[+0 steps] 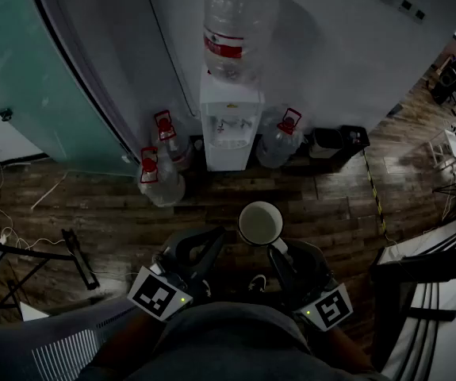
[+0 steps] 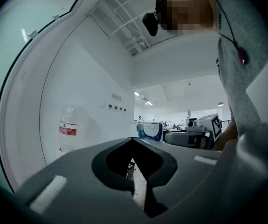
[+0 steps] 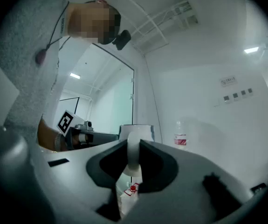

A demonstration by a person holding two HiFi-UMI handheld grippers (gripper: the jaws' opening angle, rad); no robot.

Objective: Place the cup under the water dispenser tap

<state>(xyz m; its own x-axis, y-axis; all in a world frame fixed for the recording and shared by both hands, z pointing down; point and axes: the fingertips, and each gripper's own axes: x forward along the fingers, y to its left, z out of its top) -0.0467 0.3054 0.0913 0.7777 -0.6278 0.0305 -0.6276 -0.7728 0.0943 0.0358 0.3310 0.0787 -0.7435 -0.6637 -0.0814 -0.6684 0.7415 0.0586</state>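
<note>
A cup [image 1: 260, 223] is held by its handle in the right gripper's [image 3: 134, 148] narrow jaws, well short of the water dispenser [image 1: 229, 125]; the left gripper's [image 2: 133, 141] jaws are closed, empty; the cup could be swung loose by so thin a hold.

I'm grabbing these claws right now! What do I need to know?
Right claw: shut on the handle of the cup, held upright above the floor.
Left claw: shut, empty.
Water dispenser: ahead by the wall; cup not yet at its tap.
Done: cup picked up.
Left: carry it forward, set it under the tap.
</note>
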